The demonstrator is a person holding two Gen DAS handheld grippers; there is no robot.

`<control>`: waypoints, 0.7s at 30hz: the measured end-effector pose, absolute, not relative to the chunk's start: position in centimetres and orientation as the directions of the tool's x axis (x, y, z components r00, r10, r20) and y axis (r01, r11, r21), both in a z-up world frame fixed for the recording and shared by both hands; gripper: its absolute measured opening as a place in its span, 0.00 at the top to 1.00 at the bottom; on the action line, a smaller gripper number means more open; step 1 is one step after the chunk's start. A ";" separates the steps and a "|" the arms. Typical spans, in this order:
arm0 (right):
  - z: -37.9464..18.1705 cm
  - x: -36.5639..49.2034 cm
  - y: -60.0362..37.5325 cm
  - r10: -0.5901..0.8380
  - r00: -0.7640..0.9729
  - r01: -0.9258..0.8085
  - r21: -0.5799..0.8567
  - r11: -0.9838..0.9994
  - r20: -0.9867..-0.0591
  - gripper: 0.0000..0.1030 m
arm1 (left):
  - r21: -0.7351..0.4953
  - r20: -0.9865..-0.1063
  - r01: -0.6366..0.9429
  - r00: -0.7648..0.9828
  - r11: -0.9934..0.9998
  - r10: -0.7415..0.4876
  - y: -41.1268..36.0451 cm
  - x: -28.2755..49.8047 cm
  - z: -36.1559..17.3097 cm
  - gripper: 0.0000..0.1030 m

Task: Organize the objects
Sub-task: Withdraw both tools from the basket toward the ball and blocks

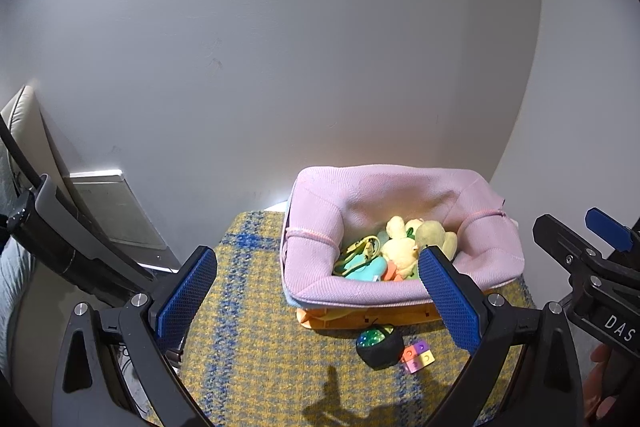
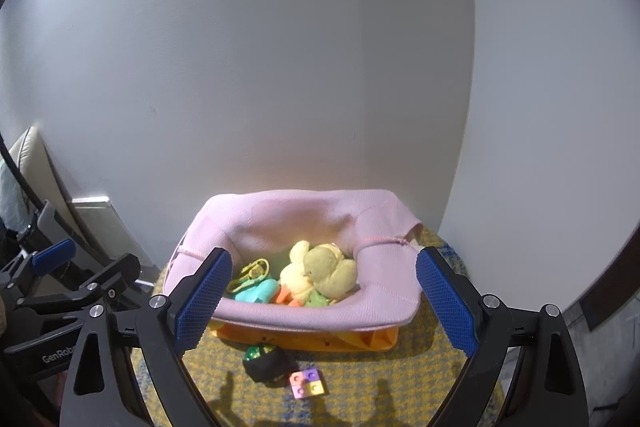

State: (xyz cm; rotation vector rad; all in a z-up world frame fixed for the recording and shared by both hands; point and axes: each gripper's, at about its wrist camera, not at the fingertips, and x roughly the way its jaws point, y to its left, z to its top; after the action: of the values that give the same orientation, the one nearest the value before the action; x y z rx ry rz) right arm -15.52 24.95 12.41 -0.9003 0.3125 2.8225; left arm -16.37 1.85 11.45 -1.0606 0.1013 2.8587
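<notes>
A pink fabric basket stands on a yellow and blue woven cloth. It holds yellow plush ducks, a teal toy and a yellow-green clip. In front of the basket lie a black ball with glittery green top and a block of coloured cubes. My left gripper is open and empty, above the cloth. My right gripper is open and empty, facing the basket.
An orange base shows under the basket. A white wall rises close behind. A beige cushion and a grey panel stand at the left. The right gripper body shows at the left view's right edge.
</notes>
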 end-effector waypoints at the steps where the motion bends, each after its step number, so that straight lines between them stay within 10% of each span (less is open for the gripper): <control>1: 12.2 -15.4 24.9 0.090 -0.804 -0.217 0.148 -0.965 -0.588 0.09 | 0.032 -0.653 -0.109 -0.754 -0.994 0.062 1.8 -16.2 11.3 0.00; 21: 3.9 -13.9 23.0 0.082 -0.728 -0.208 0.106 -0.972 -0.681 0.09 | 0.065 -0.697 -0.126 -0.715 -0.990 0.045 1.0 -13.1 3.7 0.00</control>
State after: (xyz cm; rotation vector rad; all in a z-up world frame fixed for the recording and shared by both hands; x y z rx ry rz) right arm -13.92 23.00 3.91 -1.0785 0.2626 2.7704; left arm -13.11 1.03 3.74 -1.1425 0.1647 2.8217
